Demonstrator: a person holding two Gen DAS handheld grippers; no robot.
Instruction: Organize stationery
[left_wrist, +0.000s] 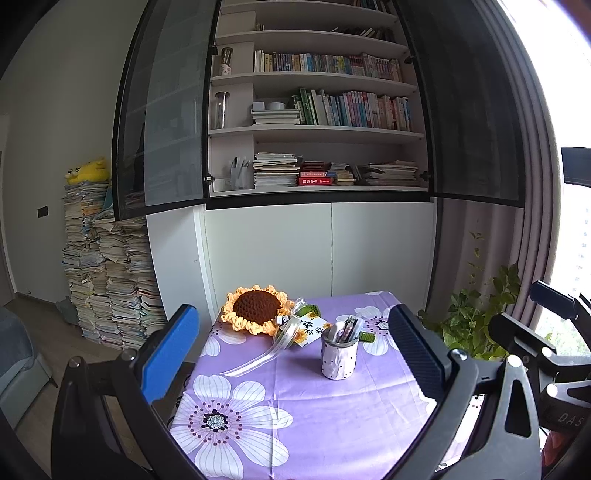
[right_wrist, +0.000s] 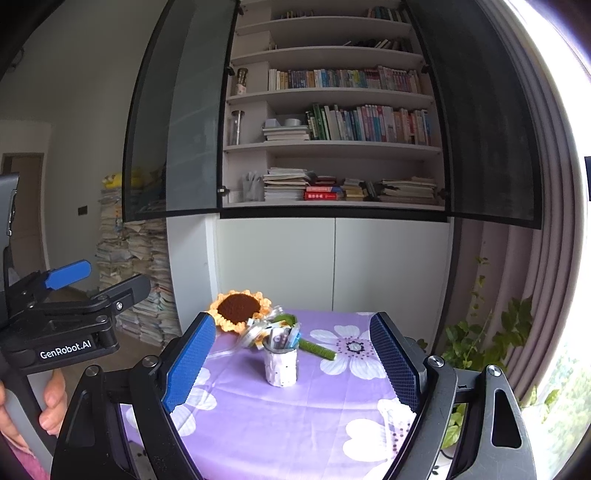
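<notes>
Both tools hang over the near edge of the counter (left_wrist: 332, 424), which is draped in a purple cloth with big white flowers, and neither has anything in it. The left tool (left_wrist: 295, 347) stands released, its blue pads spread wide with only cloth between them; the right tool (right_wrist: 291, 363) is equally spread and empty. The pen cup (left_wrist: 339, 356), a small white speckled holder, sits upright just right of centre in the left view and almost dead centre in the right view, framed between the right tool's pads but well short of them. Several pens (left_wrist: 347, 328) already stand in it, leaning to the upper right, their long axes close to vertical. I see no loose pens anywhere on the cloth, so my guess is that the sorting is largely done, or that whatever is left lies out of view. Behind the cup, toward the upper left of the cloth, lies a crocheted sunflower (left_wrist: 255, 306) with ribbon and a card; its green stem (right_wrist: 317, 349) runs down to the lower right, behind the cup. A hand (right_wrist: 51, 402) grips the left tool's handle at the lower left of the right view.
</notes>
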